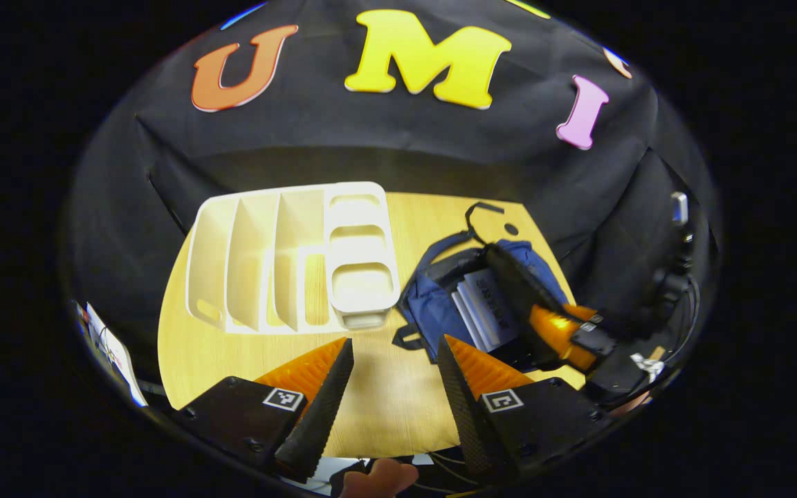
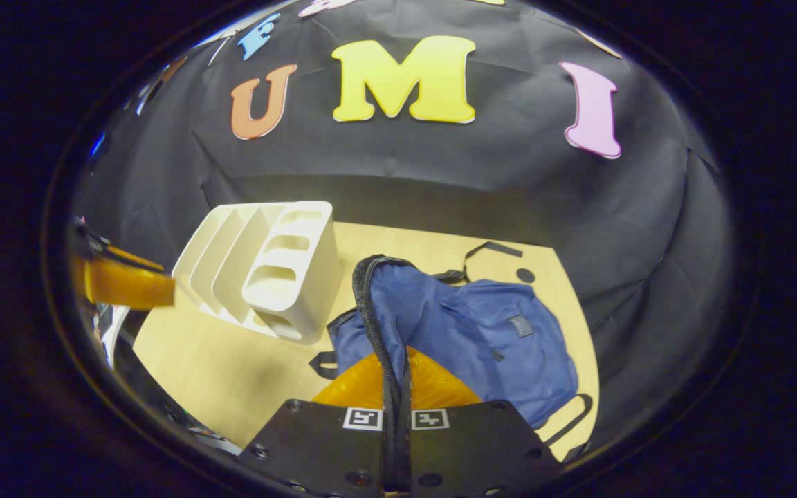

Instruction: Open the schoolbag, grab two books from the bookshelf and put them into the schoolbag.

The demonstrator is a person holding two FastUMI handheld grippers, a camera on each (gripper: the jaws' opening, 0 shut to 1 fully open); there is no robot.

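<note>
Closest to me, my left gripper (image 1: 393, 387) hangs with its jaws spread wide over the near edge of the tabletop (image 1: 378, 408), nothing between them. A bit of my hand (image 1: 379, 478) pokes in below it.

My right gripper (image 2: 394, 408) is clamped tight on the zipper edge of the schoolbag (image 2: 468, 332), both fingers pressed together on the black trim, pulling the flap up. From the left gripper view you can see it holding the bag's mouth open, and there are already books (image 1: 487, 311) lying inside, pale covers showing. I can't tell exactly how many, looks like a couple stacked.

The bag sits toward the right side of the tabletop, a loose strap (image 2: 483, 250) trailing out toward the far edge. It's soft thin fabric, totally floppy, so I'd guess it collapses the moment I let go. The stiff zipper trim is the only decent place to grab; anywhere else just bunches up.

Farther back, toward the far left corner, the white bookshelf (image 1: 288, 256) stands just beside the bag. Its slots look empty from here, so my read is the book part is basically done. Books themselves are stiff and a bit slick, best pinched by the spine.
</note>
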